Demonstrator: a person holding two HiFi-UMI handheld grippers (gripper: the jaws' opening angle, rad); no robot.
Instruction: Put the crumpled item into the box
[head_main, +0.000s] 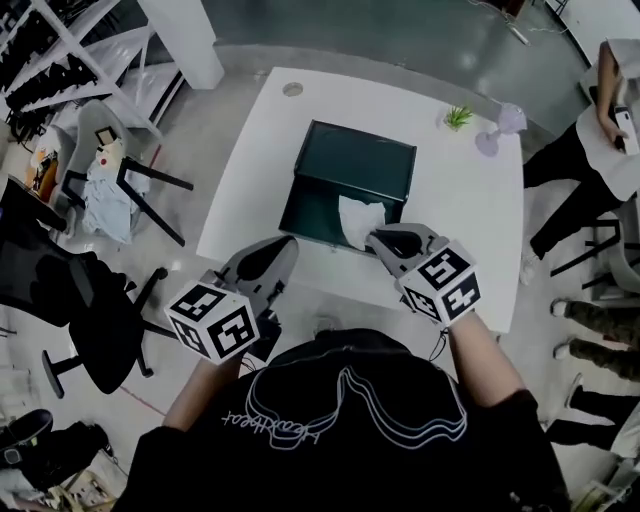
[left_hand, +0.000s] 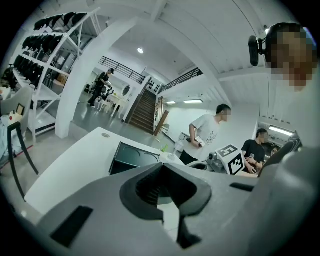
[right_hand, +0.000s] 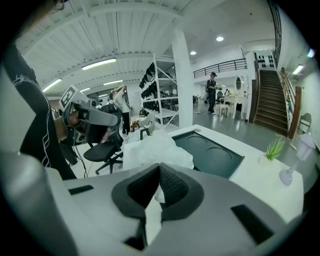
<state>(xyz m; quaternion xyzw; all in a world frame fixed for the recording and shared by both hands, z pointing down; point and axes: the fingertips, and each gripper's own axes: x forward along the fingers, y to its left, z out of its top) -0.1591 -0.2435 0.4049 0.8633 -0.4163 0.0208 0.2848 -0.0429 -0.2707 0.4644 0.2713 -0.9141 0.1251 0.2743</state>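
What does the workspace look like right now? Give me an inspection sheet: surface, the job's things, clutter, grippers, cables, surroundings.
Surface: white table, mostly bare.
Job's things: dark green box in the middle of the table; crumpled white item lying over its near part.
Clutter: small green plant and pale stemmed object at the far right corner.
Grippers: right hand-held gripper shut on the crumpled white item; left hand-held gripper shut, nothing between its jaws, at the table's near edge.
Cables: nothing seen on the table.
Surroundings: black office chair and white shelving to the left; person standing to the right.
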